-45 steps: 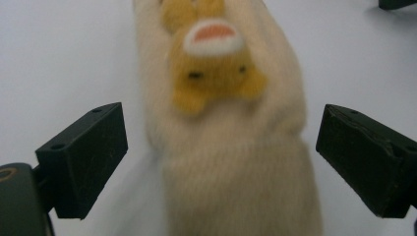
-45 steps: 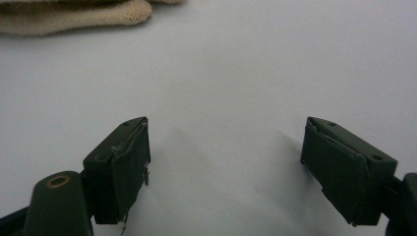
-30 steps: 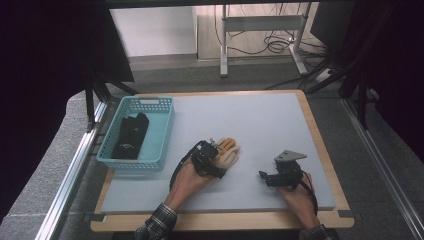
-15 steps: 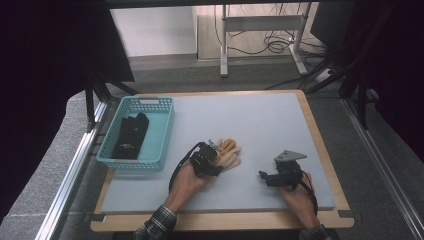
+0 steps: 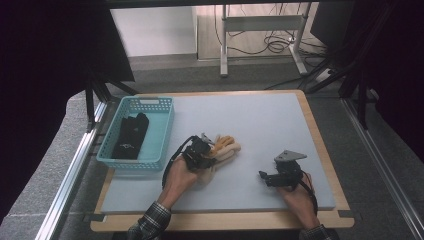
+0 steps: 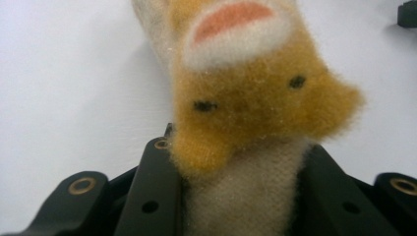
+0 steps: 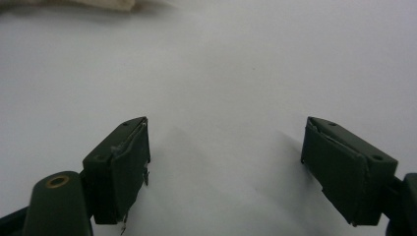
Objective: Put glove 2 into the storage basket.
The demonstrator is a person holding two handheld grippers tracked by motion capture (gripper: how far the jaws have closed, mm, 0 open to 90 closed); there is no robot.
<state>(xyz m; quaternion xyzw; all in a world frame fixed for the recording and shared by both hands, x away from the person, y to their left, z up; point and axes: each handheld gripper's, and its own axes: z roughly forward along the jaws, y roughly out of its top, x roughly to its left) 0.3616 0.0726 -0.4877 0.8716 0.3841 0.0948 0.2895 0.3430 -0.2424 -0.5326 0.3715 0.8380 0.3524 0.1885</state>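
Two hand-held grippers are at work before us. We see the left hand-held gripper (image 5: 206, 152) clamped on a fuzzy sock (image 6: 255, 113): in the left gripper view its two black jaws press against the cream knitted part from either side, having just been closing on it. Above the jaws the sock shows a mustard-yellow animal face with two small dark eyes and a white patch with an orange-pink mark higher up. From the high view, the sock (image 5: 225, 147) lies on the grey worktop (image 5: 260, 120) near its front middle, its yellow and cream end stretching away from the gripper toward the right, and the left hand (image 5: 179, 177) sits behind the gripper.

We find the right hand-held gripper (image 5: 267, 176) well apart from the sock, toward the front right of the worktop, with its grey three-cornered plate on top. In the right gripper view its jaws stand wide apart with bare worktop between them, grasping nothing.

Farther out, to the left of the sock, a light blue basket (image 5: 161, 131) rests on the worktop's left side, and a black piece of clothing (image 5: 130, 136) lies inside it.
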